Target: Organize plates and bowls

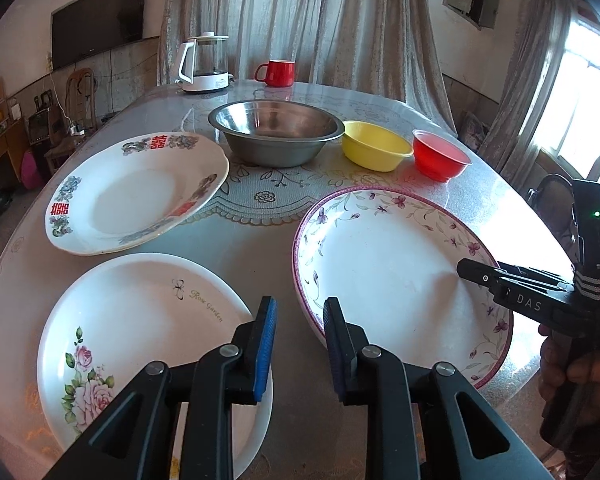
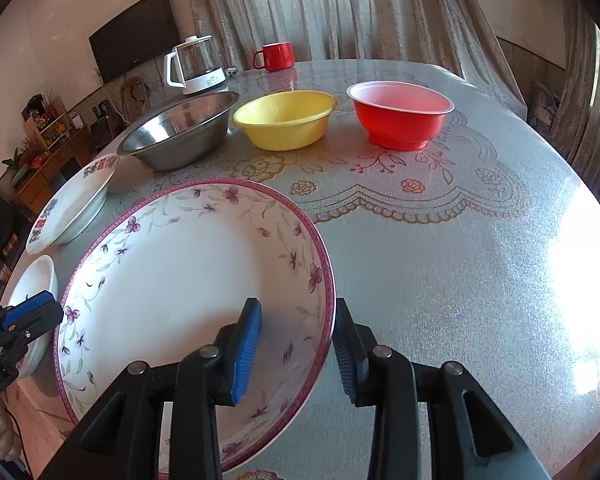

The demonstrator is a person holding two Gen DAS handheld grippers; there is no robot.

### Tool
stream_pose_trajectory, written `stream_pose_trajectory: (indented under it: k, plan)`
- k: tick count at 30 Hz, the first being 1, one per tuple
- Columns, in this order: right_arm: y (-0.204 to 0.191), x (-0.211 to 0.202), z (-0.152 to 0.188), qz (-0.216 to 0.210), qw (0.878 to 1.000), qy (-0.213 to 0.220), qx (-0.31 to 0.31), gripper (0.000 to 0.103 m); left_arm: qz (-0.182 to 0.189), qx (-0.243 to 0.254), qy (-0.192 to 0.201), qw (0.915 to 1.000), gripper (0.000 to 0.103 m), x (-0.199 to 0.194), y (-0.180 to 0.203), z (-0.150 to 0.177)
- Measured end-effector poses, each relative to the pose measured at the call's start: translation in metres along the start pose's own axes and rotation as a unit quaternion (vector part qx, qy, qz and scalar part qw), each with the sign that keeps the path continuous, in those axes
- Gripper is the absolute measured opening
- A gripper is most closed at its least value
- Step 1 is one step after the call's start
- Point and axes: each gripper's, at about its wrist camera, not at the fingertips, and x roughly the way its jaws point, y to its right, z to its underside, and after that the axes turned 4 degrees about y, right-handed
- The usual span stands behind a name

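Three plates lie on the table: a purple-flower plate (image 1: 396, 264) (image 2: 180, 276), a rose plate (image 1: 140, 344) (image 2: 32, 280) and a red-character plate (image 1: 132, 192) (image 2: 72, 204). Behind them stand a steel bowl (image 1: 276, 132) (image 2: 180, 132), a yellow bowl (image 1: 374, 150) (image 2: 284, 124) and a red bowl (image 1: 440, 156) (image 2: 400, 116). My left gripper (image 1: 300, 320) is open over the gap between the rose plate and the purple-flower plate. My right gripper (image 2: 296, 320) is open with its jaws on either side of the purple-flower plate's right rim; it also shows in the left wrist view (image 1: 472, 272).
A white kettle (image 1: 204, 64) (image 2: 196, 66) and a red mug (image 1: 278, 73) (image 2: 276, 56) stand at the far table edge. The table (image 2: 460, 240) has a lace-pattern cloth under glass. Curtains, a wall TV and shelves stand behind.
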Motion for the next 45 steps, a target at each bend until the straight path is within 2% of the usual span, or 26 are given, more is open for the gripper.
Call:
stream_pose_trajectory:
  k: [2,3,11,16,19,21,25,28,31,34,36,39,42,45]
  plan:
    - [-0.001,0.000,-0.001,0.002,1.000,-0.001,0.005,0.035,0.010,-0.015,0.008,0.9998,0.039,-0.005,-0.007,-0.002]
    - [-0.001,-0.001,-0.001,0.005,1.000,0.000,0.006,0.035,0.011,-0.020,0.012,0.9997,0.040,-0.008,-0.009,-0.003]
    - [-0.007,-0.013,-0.014,0.036,0.999,0.030,0.004,0.041,-0.010,-0.036,0.038,0.9986,0.040,-0.020,-0.030,-0.009]
    - [-0.020,-0.020,-0.027,0.033,0.998,0.051,-0.003,0.042,-0.018,-0.056,0.044,0.9973,0.040,-0.025,-0.052,-0.011]
    - [-0.035,-0.020,-0.036,-0.019,0.998,0.055,-0.012,0.045,-0.026,-0.081,0.034,0.9958,0.044,-0.024,-0.072,-0.014]
    - [-0.048,-0.016,-0.041,-0.069,0.997,0.044,-0.012,0.056,-0.031,-0.101,0.031,0.9939,0.044,-0.025,-0.088,-0.017]
    - [-0.085,-0.005,-0.046,-0.145,0.989,0.022,-0.027,0.056,-0.053,-0.123,0.032,0.9904,0.044,-0.028,-0.119,-0.021]
    - [-0.114,0.006,-0.049,-0.173,0.984,0.006,-0.042,0.057,-0.061,-0.138,0.032,0.9880,0.049,-0.029,-0.142,-0.023]
    - [-0.139,0.023,-0.055,-0.205,0.978,-0.017,-0.039,0.057,-0.067,-0.145,0.039,0.9863,0.050,-0.029,-0.164,-0.027]
    - [-0.156,0.042,-0.063,-0.244,0.969,-0.043,-0.023,0.057,-0.043,-0.160,0.033,0.9855,0.050,-0.023,-0.189,-0.035]
    - [-0.166,0.055,-0.069,-0.253,0.966,-0.055,-0.013,0.057,-0.036,-0.173,0.030,0.9837,0.057,-0.016,-0.205,-0.040]
    - [-0.176,0.072,-0.075,-0.253,0.965,-0.071,0.002,0.057,-0.043,-0.179,0.024,0.9826,0.057,-0.003,-0.224,-0.049]
    - [-0.181,0.088,-0.079,-0.257,0.962,-0.087,0.018,0.057,-0.028,-0.207,0.006,0.9780,0.055,0.015,-0.245,-0.056]
    - [-0.181,0.102,-0.082,-0.260,0.959,-0.101,0.039,0.057,-0.030,-0.221,0.003,0.9748,0.055,0.030,-0.256,-0.064]
